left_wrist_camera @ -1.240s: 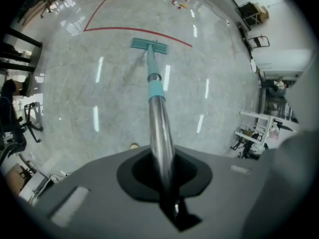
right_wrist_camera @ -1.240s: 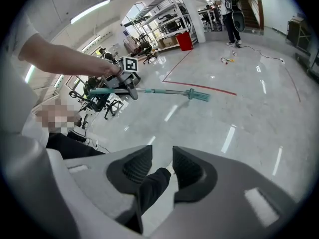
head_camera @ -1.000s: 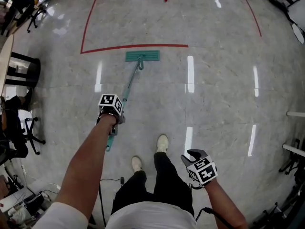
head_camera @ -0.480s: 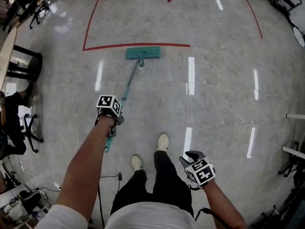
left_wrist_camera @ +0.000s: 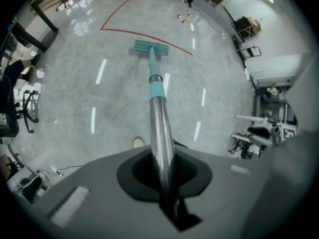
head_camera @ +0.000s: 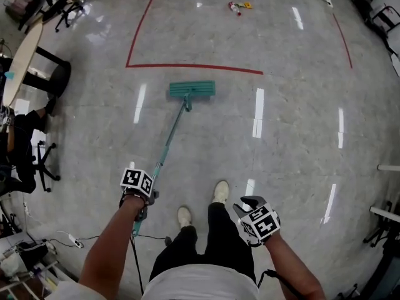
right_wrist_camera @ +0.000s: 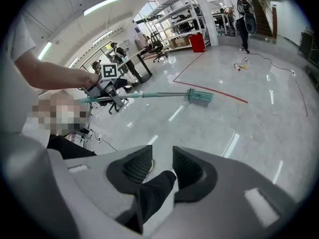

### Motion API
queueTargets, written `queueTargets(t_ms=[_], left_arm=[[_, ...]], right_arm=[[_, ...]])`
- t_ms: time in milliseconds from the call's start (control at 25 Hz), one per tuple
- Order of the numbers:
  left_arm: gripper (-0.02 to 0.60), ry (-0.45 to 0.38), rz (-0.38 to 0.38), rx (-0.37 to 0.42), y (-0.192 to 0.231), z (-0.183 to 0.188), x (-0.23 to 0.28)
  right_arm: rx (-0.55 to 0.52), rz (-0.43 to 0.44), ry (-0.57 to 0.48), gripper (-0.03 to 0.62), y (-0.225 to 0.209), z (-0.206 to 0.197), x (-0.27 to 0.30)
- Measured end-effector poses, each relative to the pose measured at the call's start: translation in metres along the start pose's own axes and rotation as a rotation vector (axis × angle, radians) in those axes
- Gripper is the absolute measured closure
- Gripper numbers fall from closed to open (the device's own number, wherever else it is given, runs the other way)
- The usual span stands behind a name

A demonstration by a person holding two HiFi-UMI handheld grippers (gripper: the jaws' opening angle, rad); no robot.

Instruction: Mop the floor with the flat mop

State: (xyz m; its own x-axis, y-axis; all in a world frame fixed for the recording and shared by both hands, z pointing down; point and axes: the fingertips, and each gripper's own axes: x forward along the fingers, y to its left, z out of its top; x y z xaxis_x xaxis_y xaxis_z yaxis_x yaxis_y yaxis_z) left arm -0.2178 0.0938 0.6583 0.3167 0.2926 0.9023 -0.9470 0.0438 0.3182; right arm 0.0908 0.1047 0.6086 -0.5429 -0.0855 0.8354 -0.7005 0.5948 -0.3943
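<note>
Teal flat mop (head_camera: 192,90) lying with its head flat on the grey stone floor (head_camera: 294,111), on the near side of the red line (head_camera: 194,67) taped there, close to that line but not touching it. Long pole (head_camera: 170,136) slanting from the head back and to the left, up into the left tongs (head_camera: 149,197). Left tongs clamped on the pole near its upper end. In the left gripper view, jaws closed tight around the shiny metal part of the pole, with a teal sleeve further along it and the mop head far off on the floor.

Right tongs (head_camera: 250,202) held low on the right side, beside the right leg, well apart from the mop. Jaws apart by a narrow gap, with nothing clamped between them. Through this gap, in the right gripper view, only a black trouser leg (right_wrist_camera: 149,193) below.

Two light shoes (head_camera: 183,216) on the floor between the two arms, the right one a little ahead of the left one.

Beyond the red line, some small objects (head_camera: 237,6) lying on the floor, too small to identify. At the far left edge, a pale round bench (head_camera: 22,61) on dark legs, and nearer, a black office chair (head_camera: 37,161). Far at the back in the right gripper view, a red bin (right_wrist_camera: 198,42) on the floor and a person (right_wrist_camera: 242,14) standing.
</note>
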Motion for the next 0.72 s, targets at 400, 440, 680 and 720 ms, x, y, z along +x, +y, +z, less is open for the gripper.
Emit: queueTargets(t_ms=[400, 440, 680, 720], left_arm=[[0.541, 0.088, 0.015, -0.044, 0.041, -0.108, 0.019], [0.541, 0.092, 0.016, -0.047, 0.044, -0.114, 0.02], [0.541, 0.118, 0.038, -0.051, 0.065, -0.117, 0.026], [0.541, 0.122, 0.044, -0.05, 0.068, -0.112, 0.028]], right_arm=[[-0.068, 0.034, 0.046, 0.467, 0.034, 0.003, 0.019], [-0.073, 0.038, 0.047, 0.467, 0.038, 0.003, 0.021], [-0.082, 0.054, 0.059, 0.467, 0.055, 0.008, 0.03], [-0.082, 0.055, 0.062, 0.467, 0.055, 0.008, 0.031]])
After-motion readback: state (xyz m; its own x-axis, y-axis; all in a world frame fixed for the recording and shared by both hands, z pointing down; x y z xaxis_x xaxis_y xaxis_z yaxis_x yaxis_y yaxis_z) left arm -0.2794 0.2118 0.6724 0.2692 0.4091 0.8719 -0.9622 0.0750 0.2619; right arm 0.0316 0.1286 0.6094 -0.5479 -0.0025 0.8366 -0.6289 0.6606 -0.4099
